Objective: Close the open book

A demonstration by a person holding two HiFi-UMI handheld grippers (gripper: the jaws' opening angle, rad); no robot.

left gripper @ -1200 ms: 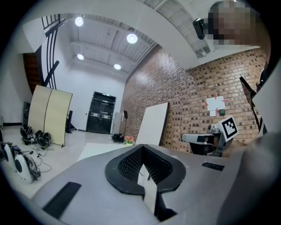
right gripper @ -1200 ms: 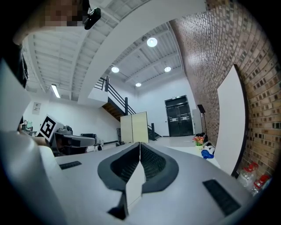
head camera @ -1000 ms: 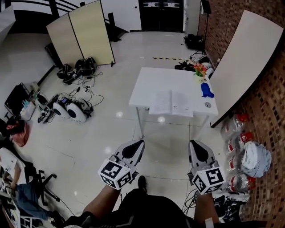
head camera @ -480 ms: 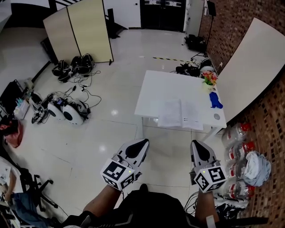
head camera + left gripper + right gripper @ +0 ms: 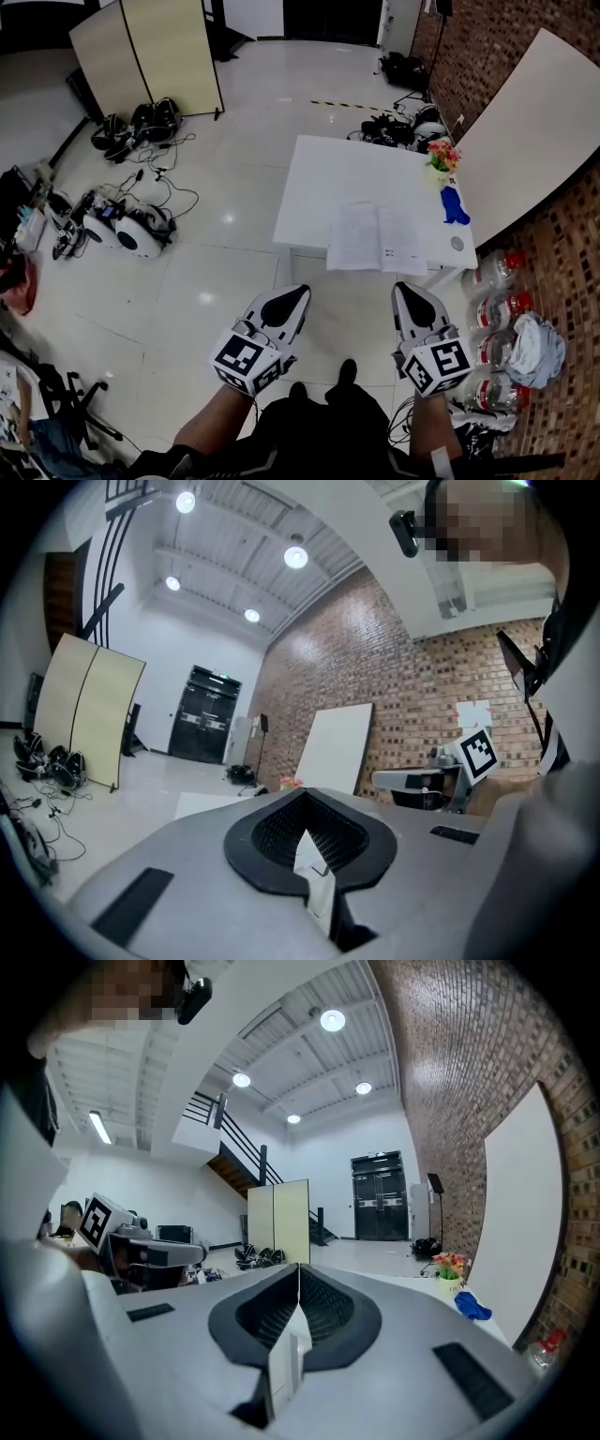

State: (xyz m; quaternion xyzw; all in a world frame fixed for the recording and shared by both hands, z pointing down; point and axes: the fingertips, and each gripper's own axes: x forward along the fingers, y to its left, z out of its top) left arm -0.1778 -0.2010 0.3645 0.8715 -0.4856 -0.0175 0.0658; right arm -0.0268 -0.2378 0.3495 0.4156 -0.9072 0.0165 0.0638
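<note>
An open book lies flat with white pages up, at the near edge of a white table. Both grippers are held out over the floor, well short of the table and pointing toward it. My left gripper is shut with nothing in it; in the left gripper view its jaws meet. Below the book's right half, my right gripper is also shut and empty, and its jaws are pressed together in the right gripper view. The book is hidden in both gripper views.
On the table's right side are a small flower vase, a blue object and a small round item. A white board leans on the brick wall. Bottle packs lie right; cabled gear and a folding screen left.
The person has walked toward the table, so table and book look nearer and larger. Both grippers came forward with them and stayed shut.
</note>
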